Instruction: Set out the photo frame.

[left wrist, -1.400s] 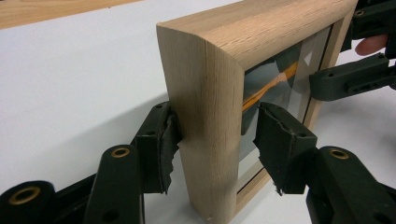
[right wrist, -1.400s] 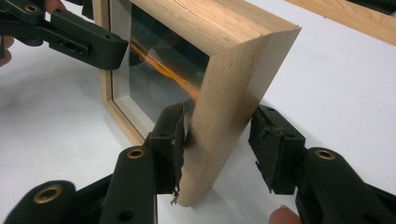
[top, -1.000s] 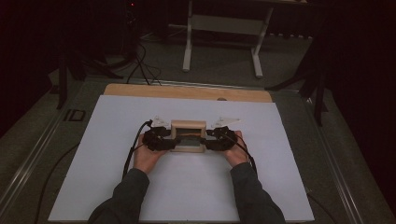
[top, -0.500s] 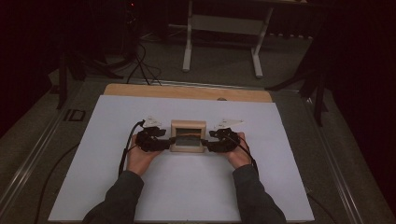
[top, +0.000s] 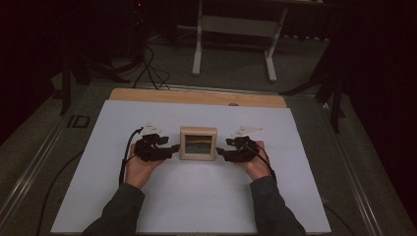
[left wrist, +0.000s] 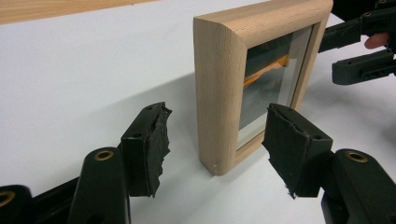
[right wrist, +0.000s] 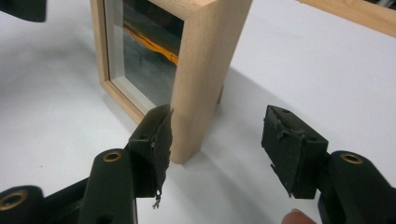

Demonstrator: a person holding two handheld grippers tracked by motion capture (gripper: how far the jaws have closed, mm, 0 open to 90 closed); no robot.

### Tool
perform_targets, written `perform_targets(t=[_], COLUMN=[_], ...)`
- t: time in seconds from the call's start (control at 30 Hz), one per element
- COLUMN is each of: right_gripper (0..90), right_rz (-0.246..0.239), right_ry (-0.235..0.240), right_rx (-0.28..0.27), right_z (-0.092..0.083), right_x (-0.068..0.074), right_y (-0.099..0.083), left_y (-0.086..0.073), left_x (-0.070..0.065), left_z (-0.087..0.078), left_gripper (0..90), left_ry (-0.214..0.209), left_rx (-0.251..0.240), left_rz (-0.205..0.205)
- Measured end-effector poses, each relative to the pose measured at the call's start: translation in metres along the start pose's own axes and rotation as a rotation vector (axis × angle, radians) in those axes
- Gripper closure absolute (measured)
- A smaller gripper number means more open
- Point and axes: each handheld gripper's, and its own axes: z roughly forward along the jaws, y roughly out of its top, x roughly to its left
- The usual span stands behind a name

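Both grippers' jaws have let go of the now-upright frame (top: pixel 198 143).

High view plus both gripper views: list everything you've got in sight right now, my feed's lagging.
frame: 1, light wood, glass front with a dark picture and an orange streak, standing upright mid-sheet between the grippers
sheet: 1, white, covers most of the table
table: 1, wood, bare strip along the far edge
stand: 1, pale grey, on the floor beyond the table
cables: several, black, on the floor at far left
left gripper: 1, black, jaws open astride the frame's left side, not touching
right gripper: 1, black, jaws open astride the frame's right side
hands: 2, dark sleeves, coming in from the near edge
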Motion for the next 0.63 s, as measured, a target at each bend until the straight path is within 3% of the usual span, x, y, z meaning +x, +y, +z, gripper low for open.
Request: perform_targets(t=[0.43,0.57,0.63], right_gripper=[40.5,39.8,38.6], right_rz=[0.017,0.022,0.026], right_ry=[-0.024,-0.025,-0.033], right_rx=[0.001,0.003,0.001], right_z=[-0.017,-0.02,-0.025], right_x=[-0.003,-0.004,-0.005], right_y=[-0.011,-0.016,-0.022], left_y=[-0.016,-0.022,-0.028], left_x=[0.011,0.014,0.019], left_z=[-0.022,-0.024,-0.028], left_gripper=[39.7,39.6,39.6], left_ry=[0.033,0.051,0.081], left_rx=[-0.007,-0.001,0.007], left_rz=[-0.012,-0.009,-0.009])
